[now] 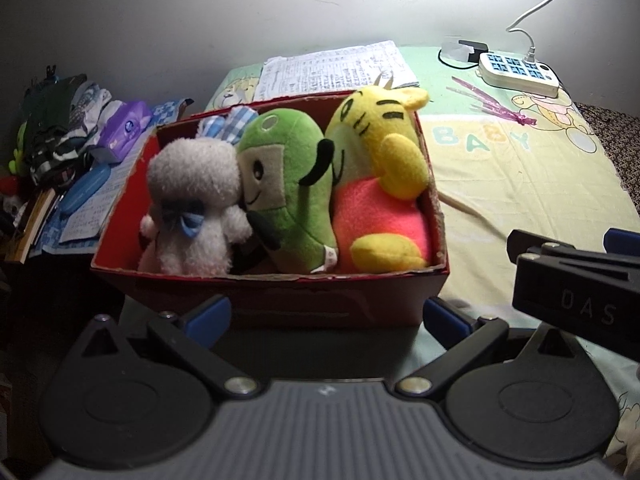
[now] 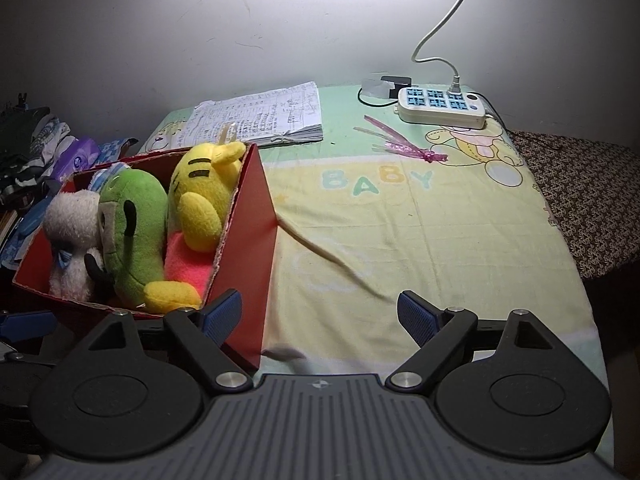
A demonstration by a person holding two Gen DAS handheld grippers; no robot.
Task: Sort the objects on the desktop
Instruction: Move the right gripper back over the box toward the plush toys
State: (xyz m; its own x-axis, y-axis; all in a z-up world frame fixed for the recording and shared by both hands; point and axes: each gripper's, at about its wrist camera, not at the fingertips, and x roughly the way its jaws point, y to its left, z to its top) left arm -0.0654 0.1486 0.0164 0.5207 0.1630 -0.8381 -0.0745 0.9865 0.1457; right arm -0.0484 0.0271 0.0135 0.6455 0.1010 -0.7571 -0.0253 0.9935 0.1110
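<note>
1. While both claws idle, desk [image 2: 420, 232]: carries a baby-print cloth.
2. Red box [image 1: 280, 300]: at desk's left, holding yellow [image 1: 384, 184], green [image 1: 288, 184], white plush [image 1: 196, 200].
3. Left claw [image 1: 326, 316], right claw [image 2: 320, 312]: spread, empty.

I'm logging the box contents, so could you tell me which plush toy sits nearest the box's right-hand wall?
The yellow plush toy with the pink belly; the green one sits in the middle, the white one at the left.
</note>
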